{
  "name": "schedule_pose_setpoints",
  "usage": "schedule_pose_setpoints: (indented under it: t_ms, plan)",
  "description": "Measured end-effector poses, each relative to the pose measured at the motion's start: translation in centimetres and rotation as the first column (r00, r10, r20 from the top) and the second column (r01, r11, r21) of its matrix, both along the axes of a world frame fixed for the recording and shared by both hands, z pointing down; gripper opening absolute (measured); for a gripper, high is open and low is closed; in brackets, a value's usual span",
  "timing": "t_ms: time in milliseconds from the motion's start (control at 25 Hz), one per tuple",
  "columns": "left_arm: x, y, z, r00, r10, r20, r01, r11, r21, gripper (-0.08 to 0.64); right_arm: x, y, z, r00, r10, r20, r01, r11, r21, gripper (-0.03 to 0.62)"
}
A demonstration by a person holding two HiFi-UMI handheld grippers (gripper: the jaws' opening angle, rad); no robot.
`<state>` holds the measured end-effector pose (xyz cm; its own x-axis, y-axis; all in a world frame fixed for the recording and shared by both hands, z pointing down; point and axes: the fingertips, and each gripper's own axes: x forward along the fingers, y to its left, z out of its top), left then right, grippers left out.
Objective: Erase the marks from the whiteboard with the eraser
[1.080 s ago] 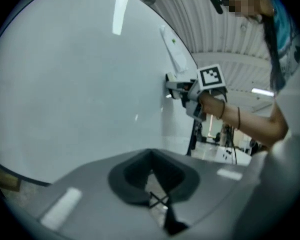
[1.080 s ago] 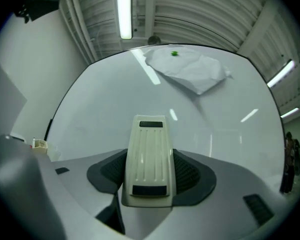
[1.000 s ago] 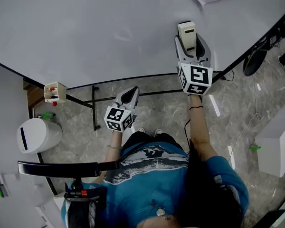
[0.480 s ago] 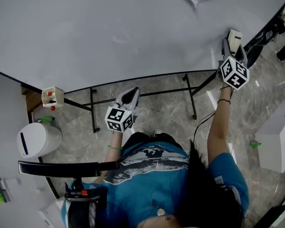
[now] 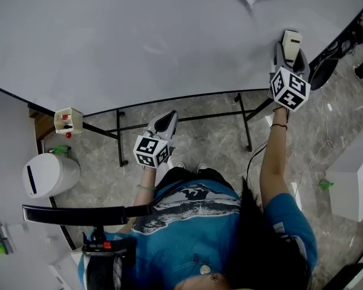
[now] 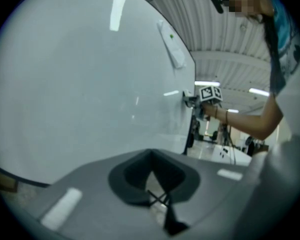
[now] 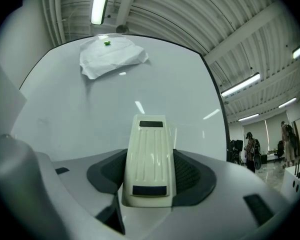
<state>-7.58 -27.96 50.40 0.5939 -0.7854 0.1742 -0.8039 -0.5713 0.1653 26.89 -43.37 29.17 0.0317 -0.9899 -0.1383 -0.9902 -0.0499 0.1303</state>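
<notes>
My right gripper [image 5: 288,53] has swung from the lower middle of the whiteboard [image 5: 127,35] out to its lower right edge over the last second. In the final half second it has edged a little back toward the board's middle. The left gripper [image 5: 164,119] has not shifted: it hangs just below the whiteboard's bottom edge, off the board.

In the right gripper view, my right claw [image 7: 150,184] is clamped on the cream eraser [image 7: 150,159], one dark pad [image 7: 192,174] against each long side. The eraser's ribbed back faces the camera and its far end points across the whiteboard [image 7: 80,114]. I cannot tell whether its wiping face touches the board. A crumpled white cloth [image 7: 112,56] hangs at the whiteboard's top edge.

In the left gripper view, my left claw [image 6: 157,199] has its jaws together with nothing between them. Beyond it, the right gripper [image 6: 210,94] shows at the whiteboard's [image 6: 80,84] far edge.
</notes>
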Motion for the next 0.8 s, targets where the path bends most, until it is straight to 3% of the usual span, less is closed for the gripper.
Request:
schedule_pose_setpoints:
  t_ms: [200, 480, 800]
  plan:
    - [0.4, 0.0, 0.0, 1.000, 0.007, -0.003, -0.007, 1.000, 0.000, 0.004, -6.8, 0.7, -1.3, 0.994, -0.056, -0.097, 0.061, 0.997, 0.050, 0.263]
    - [0.5, 0.2, 0.1, 1.000, 0.010, -0.005, -0.010, 1.000, -0.003, 0.003, -18.6, 2.2, -1.4, 0.970, -0.224, -0.090, 0.232, 0.968, 0.093, 0.263]
    - [0.2, 0.4, 0.6, 1.000, -0.004, -0.005, 0.004, 1.000, -0.014, 0.003, -31.5, 4.4, 2.3, 0.871, -0.374, -0.318, 0.396, 0.918, 0.002, 0.264]
